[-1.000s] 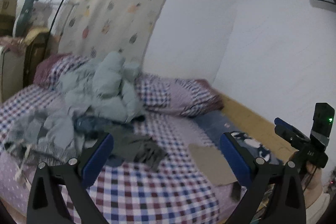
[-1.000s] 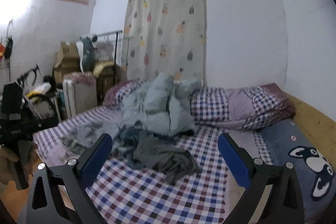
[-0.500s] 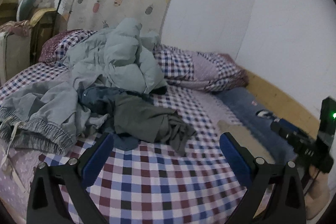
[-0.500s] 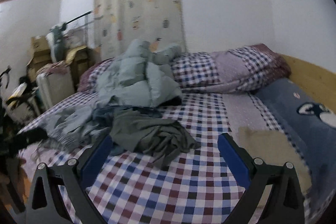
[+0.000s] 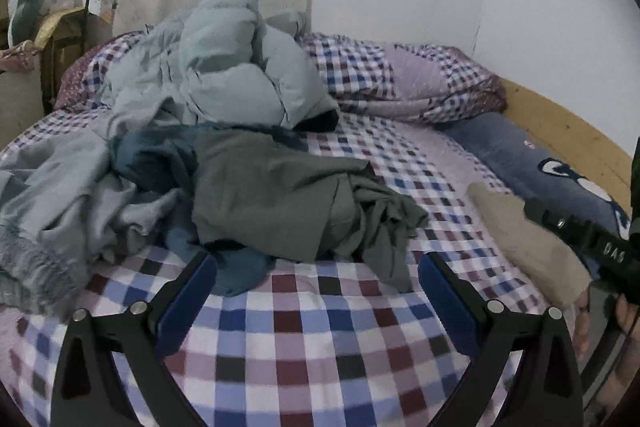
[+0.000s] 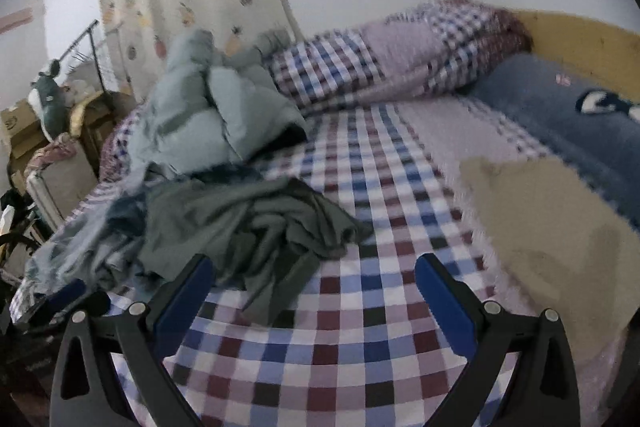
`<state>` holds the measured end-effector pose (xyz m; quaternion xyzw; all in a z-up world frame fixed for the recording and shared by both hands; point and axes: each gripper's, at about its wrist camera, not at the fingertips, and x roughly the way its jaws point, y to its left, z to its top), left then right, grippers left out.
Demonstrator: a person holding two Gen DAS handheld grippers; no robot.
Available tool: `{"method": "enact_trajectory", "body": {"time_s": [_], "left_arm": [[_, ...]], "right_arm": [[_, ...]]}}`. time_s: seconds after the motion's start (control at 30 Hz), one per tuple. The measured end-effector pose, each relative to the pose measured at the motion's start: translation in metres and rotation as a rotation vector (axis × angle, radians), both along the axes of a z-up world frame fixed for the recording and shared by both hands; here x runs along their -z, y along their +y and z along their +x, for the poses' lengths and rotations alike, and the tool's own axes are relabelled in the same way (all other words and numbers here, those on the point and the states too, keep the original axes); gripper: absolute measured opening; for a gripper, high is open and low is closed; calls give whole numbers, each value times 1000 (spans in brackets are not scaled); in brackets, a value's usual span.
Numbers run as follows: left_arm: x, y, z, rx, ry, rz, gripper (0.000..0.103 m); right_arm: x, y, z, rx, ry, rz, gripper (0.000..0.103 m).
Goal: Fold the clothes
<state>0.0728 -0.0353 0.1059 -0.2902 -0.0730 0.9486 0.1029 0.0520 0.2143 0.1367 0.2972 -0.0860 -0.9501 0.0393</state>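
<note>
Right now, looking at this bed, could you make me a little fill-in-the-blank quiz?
1. Both the left gripper and right gripper are ____.
2. The crumpled shirt nearest them is dark ____.
3. The bedsheet has a ____ pattern.
4. The puffy jacket is pale ____.

Answers: open; grey; checked; blue

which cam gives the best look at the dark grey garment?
Left wrist: the dark grey garment sits centred, sharp, nearly whole. Right wrist shows it off to the left, motion-blurred, its near edge behind a gripper finger.

We see dim, flat, bluish indoor light with soft shadows; fisheye bending and black corners at the edges; right wrist view blurred.
</note>
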Motion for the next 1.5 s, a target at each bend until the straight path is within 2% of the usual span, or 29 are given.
{"method": "enact_trajectory", "body": {"time_s": [0.3,0.5,0.87,0.97,1.17,1.5], "left_arm": [[52,7,-31,-7,-89,-32,102],[75,16,-37,1,-139,-72,102],[95,28,-46,-24,-213,-161,102],[98,27,-49,-20,-226,-156,103],[99,31,-49,-27,-230,-181,103],[100,32,-47,-41,-211,-198,103]], "right_arm": [[72,-2,-32,-3,-161,-18,103],[96,-18,-33,-14,-219,71,103],[116,-35,-37,-55,-277,127,103],[118,-36,-38,-57,-283,125,103],[121,-46,-38,-49,-275,189,103],[123,-45,-38,-49,-278,186,103]]}}
